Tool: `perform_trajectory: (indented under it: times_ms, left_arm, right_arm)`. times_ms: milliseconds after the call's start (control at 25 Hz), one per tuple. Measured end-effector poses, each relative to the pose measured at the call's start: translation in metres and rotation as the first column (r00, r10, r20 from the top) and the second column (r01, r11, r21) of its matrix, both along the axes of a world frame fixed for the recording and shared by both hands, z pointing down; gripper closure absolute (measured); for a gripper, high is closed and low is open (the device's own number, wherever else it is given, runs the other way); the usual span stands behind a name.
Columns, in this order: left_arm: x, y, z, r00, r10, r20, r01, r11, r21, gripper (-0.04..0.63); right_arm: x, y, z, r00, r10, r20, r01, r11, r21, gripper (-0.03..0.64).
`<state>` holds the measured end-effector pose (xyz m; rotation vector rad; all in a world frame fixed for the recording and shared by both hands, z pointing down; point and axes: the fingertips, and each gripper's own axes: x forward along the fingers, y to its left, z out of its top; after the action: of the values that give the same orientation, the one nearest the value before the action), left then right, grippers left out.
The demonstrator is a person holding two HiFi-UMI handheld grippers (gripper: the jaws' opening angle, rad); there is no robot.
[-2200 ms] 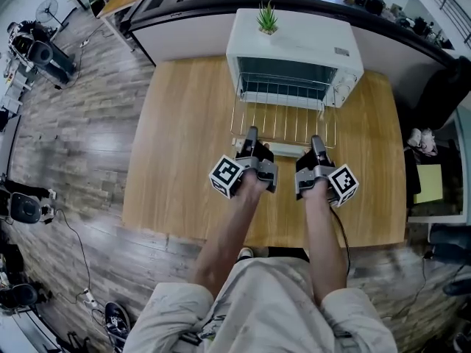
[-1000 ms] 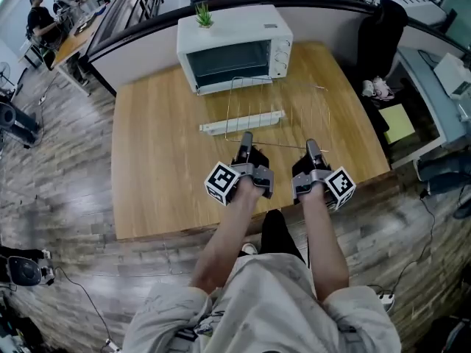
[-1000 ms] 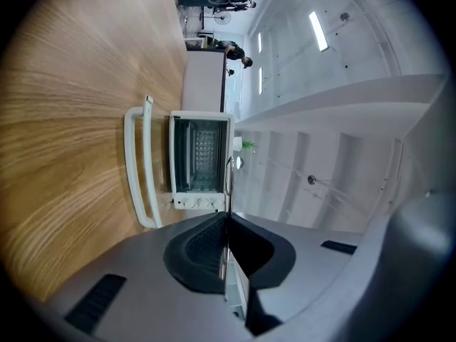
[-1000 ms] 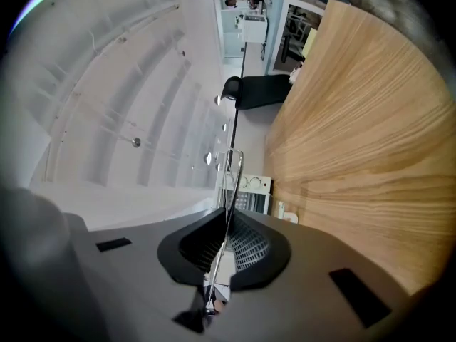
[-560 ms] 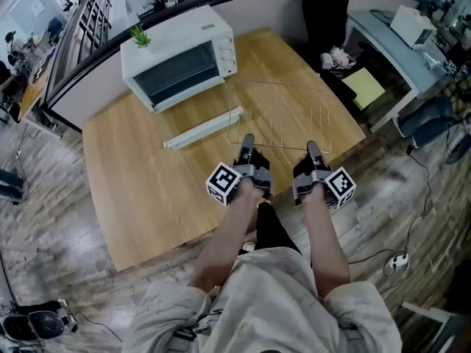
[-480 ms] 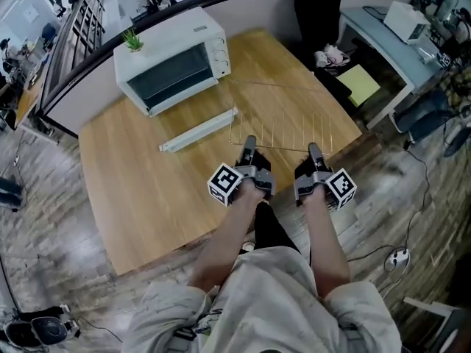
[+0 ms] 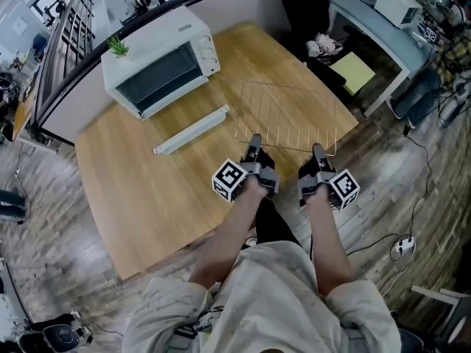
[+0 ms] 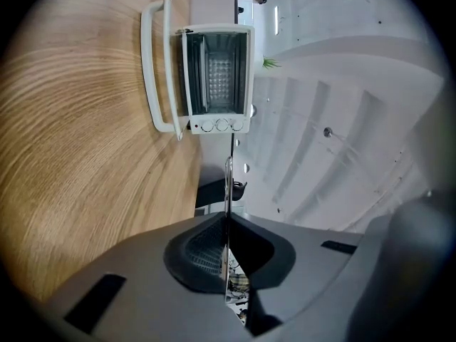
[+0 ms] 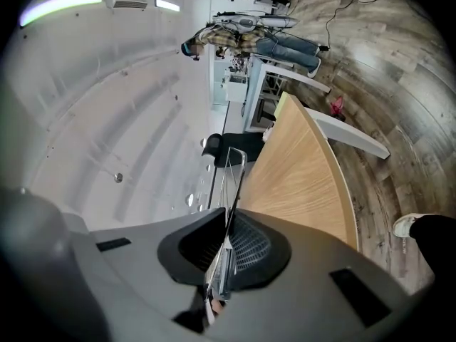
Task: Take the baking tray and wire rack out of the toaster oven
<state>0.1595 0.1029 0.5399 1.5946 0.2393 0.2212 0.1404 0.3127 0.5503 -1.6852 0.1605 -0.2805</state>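
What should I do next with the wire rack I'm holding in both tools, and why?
Probably lower the wire rack flat onto the bare table and let go. The left tool and right tool are both shut on its near edge, and it is fully out of the toaster oven, over the tabletop.

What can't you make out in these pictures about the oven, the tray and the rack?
- The baking tray: seen in no view; the toaster oven cavity is dark in the head view, small in the left gripper view.
- The wire rack: edge-on in both gripper views; from above, whether it touches the table is unclear.
- The oven dials: too small to read.
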Motion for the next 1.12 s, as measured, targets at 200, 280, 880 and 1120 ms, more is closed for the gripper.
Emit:
perform_trajectory:
  times_ms: [200, 280, 880, 1120]
  left_arm:
    - [0.005, 0.003, 0.015, 0.999, 0.006, 0.042, -0.007, 1.000, 0.013, 0.580]
    - [0.006, 0.004, 0.024, 0.997, 0.015, 0.070, -0.017, 1.000, 0.024, 0.580]
    - [0.026, 0.004, 0.082, 0.969, 0.031, 0.244, -0.039, 0.999, 0.026, 0.578]
    - [0.023, 0.004, 0.105, 0.947, 0.041, 0.319, -0.048, 0.999, 0.014, 0.578]
  right_arm:
    - [0.004, 0.002, 0.017, 0.999, 0.004, 0.038, -0.005, 1.000, 0.018, 0.584]
    - [0.005, 0.002, 0.026, 0.998, 0.001, 0.062, -0.003, 1.000, 0.022, 0.584]
    - [0.022, 0.004, 0.079, 0.970, 0.011, 0.243, -0.020, 0.999, 0.034, 0.584]
    - [0.025, 0.004, 0.091, 0.959, 0.028, 0.281, -0.049, 0.996, 0.069, 0.589]
